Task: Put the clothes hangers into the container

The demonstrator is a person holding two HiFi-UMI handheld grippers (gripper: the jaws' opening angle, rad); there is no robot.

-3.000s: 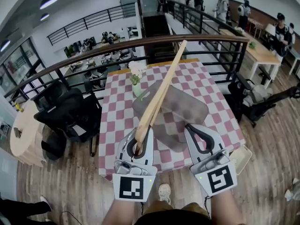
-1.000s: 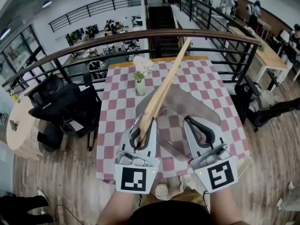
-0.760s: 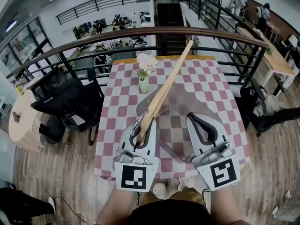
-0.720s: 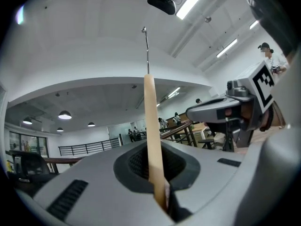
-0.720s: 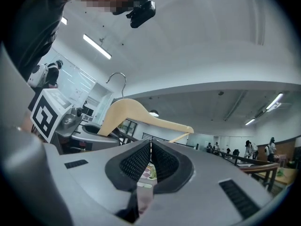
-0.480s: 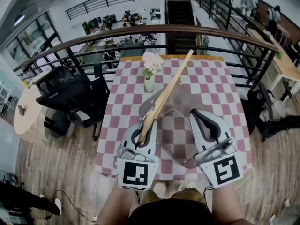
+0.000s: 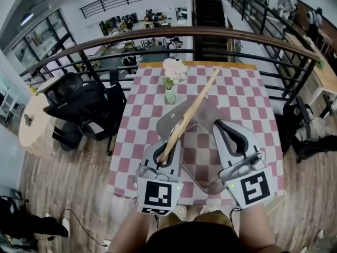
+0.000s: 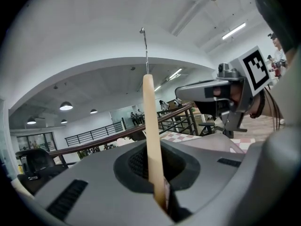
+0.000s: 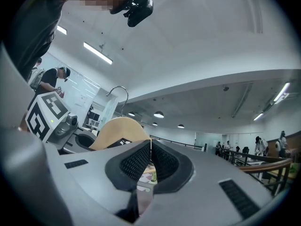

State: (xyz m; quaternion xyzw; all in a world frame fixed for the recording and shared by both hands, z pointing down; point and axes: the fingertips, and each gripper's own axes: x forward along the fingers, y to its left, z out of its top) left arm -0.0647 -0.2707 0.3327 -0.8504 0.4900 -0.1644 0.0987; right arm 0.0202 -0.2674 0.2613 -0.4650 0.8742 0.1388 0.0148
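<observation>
Pinching the flat end of a pale wooden clothes hanger [image 7: 192, 112], the fingers of my left gripper [image 7: 167, 153] are closed hard on the smooth wood. In the left gripper view the bar rises straight up between them, with a thin metal hook [image 8: 145, 51] at its top. In the head view the hanger slants from my left gripper toward the upper right of the frame. It crosses over the container [image 7: 202, 167], a shallow, translucent grey tray with rounded corners that lets the check pattern show through. I cannot tell whether the wood touches the tray or hangs just above it.

The fingers of my right gripper [image 7: 231, 136] are pressed together with nothing between them. Their ribbed black pads meet in a thin line in the right gripper view, and the hanger's curved shoulder shows behind them at the left.

The counter [image 7: 142, 125] wears a red-and-white checked cloth. The container takes its lower middle, and bare cloth lies open on both sides. A small glass vase [image 7: 170, 95] of white flowers [image 7: 175, 69] stands near the container's upper-left corner. Beyond the far edge runs a dark curved railing [image 7: 105, 44], and black chairs [image 7: 79, 107] crowd the counter's left side.
</observation>
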